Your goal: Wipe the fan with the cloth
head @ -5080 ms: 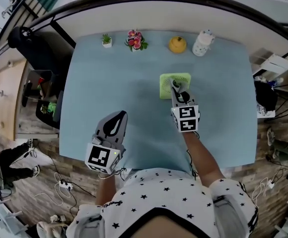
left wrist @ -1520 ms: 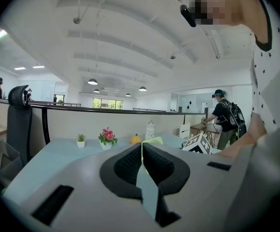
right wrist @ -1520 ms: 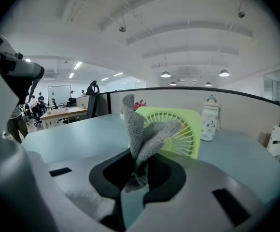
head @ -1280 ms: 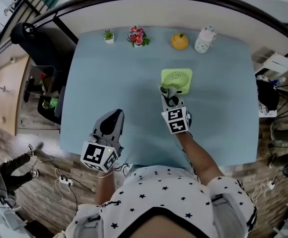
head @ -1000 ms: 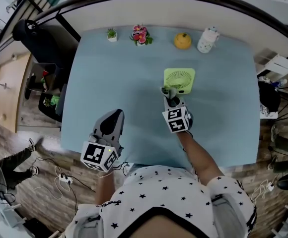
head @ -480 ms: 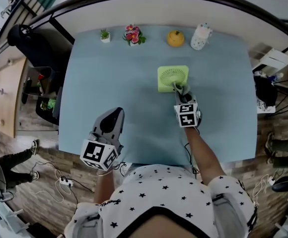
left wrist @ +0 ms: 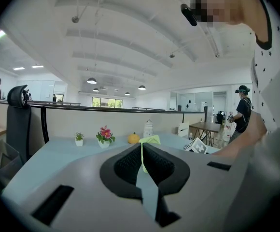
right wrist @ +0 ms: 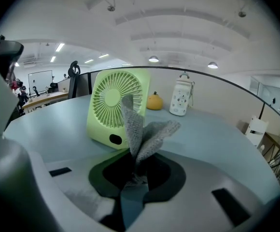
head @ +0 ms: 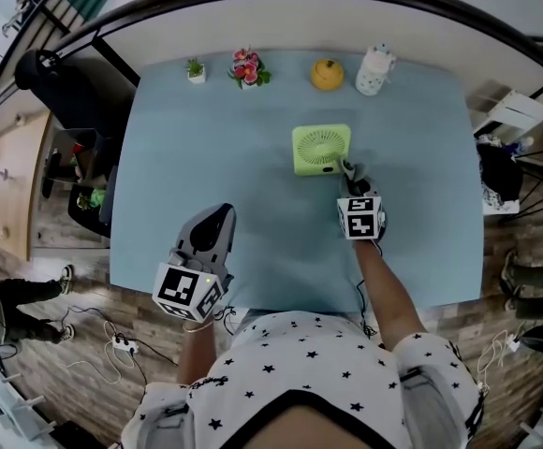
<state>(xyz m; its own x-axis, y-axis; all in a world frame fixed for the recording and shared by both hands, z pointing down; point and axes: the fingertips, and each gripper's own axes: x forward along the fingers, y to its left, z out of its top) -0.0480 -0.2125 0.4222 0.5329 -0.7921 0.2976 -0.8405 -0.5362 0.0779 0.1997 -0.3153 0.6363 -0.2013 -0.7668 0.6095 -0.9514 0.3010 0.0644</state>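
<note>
Rightward moves the right gripper [head: 348, 170], jaws clamped on the cloth [right wrist: 141, 128], now just beside the near right corner of the fan [head: 321, 149], which stands upright on the table [head: 197, 148], so wiping seems under way; the left gripper [head: 217, 219] hangs closed and empty.

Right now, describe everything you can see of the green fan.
The fan is light green and looks like plastic: a square body with rounded corners, a round grille of radial slats around a pale hub, and a dark oval spot low on its front. It stands on the blue table, face toward the person. The grey cloth held in the right hand-held gripper is at its right edge; contact cannot be confirmed.
</note>
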